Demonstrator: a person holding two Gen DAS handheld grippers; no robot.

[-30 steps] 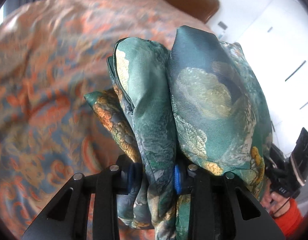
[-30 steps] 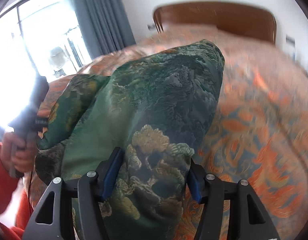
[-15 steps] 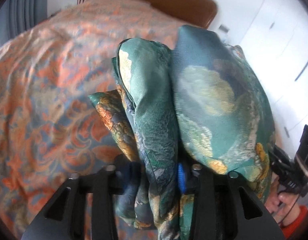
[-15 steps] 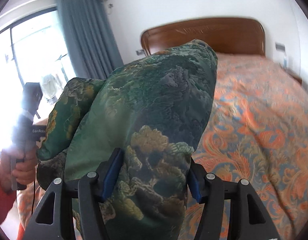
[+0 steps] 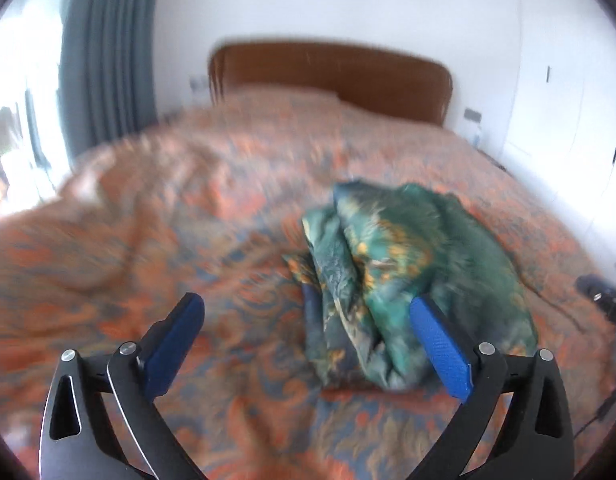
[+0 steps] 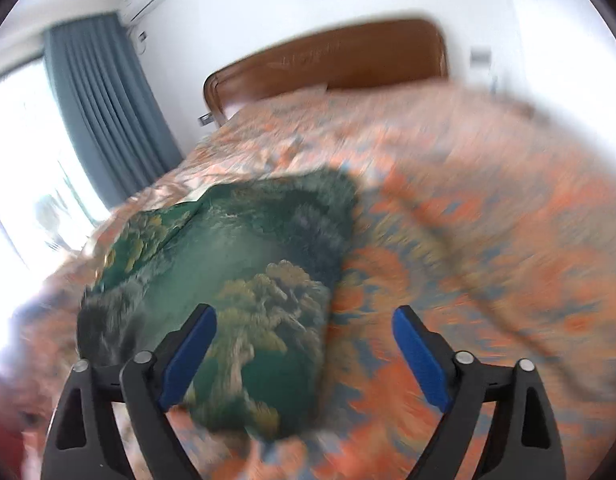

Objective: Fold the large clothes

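The folded green patterned garment (image 5: 404, 276) lies in a bundle on the orange patterned bedspread (image 5: 167, 240). My left gripper (image 5: 308, 312) is open and empty, just short of the bundle's near left side. In the right wrist view the garment (image 6: 235, 280) lies flat on the bedspread (image 6: 488, 260), and my right gripper (image 6: 303, 320) is open and empty over its near right corner. Both views are blurred by motion.
A brown wooden headboard (image 5: 332, 76) stands at the far end of the bed. Grey-blue curtains (image 5: 107, 60) and a bright window are on the left. White wardrobe doors (image 5: 568, 80) are on the right. The other gripper's handle (image 5: 600, 300) shows at the right edge.
Both grippers have opened and let go of the green garment. It now lies on the bed. Both grippers have pulled back from it.
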